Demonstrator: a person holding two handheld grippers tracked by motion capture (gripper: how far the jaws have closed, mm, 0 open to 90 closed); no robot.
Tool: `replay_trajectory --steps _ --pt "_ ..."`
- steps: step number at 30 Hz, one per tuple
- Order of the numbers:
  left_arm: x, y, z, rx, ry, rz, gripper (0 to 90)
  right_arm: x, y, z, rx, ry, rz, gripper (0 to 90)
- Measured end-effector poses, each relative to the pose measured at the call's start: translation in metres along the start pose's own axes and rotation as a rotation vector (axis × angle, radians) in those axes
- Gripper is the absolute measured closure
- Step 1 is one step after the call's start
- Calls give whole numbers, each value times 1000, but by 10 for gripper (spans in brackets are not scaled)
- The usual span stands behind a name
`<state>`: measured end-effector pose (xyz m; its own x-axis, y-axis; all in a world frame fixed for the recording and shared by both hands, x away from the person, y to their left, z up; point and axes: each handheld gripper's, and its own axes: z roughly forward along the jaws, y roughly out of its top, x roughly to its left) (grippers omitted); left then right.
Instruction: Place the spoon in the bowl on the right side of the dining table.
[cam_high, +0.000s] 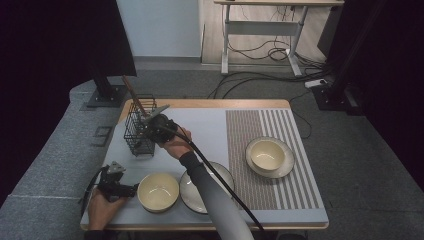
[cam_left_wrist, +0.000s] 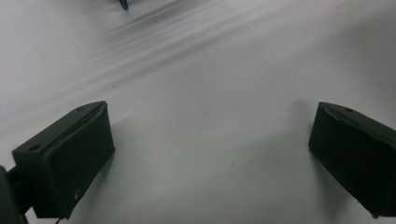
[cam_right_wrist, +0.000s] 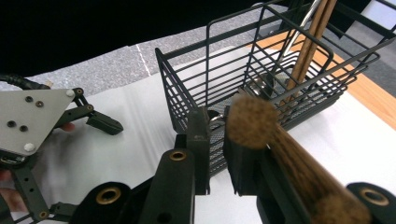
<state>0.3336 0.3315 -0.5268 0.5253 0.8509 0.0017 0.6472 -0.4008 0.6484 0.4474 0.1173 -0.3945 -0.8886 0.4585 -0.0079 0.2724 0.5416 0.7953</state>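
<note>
Right claw (cam_right_wrist: 215, 140) pinches a wooden-handled utensil (cam_right_wrist: 285, 161) just beside the wire basket (cam_right_wrist: 261, 70). Left claw (cam_left_wrist: 210, 154) hangs spread over the desk (cam_left_wrist: 210, 70), well short of that basket

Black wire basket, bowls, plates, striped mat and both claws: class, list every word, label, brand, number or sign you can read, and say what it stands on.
None: no readable text in any view.
The black wire basket, the bowls, the plates, the striped mat, the grey plate on the left claw and the wooden handle in the right claw bear no print or label.
</note>
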Motion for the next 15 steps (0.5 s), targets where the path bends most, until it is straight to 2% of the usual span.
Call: replay_trajectory --steps 15 --pt "0 0 0 0 -2 -2 0 1 2 -10 -9 -21 -5 823"
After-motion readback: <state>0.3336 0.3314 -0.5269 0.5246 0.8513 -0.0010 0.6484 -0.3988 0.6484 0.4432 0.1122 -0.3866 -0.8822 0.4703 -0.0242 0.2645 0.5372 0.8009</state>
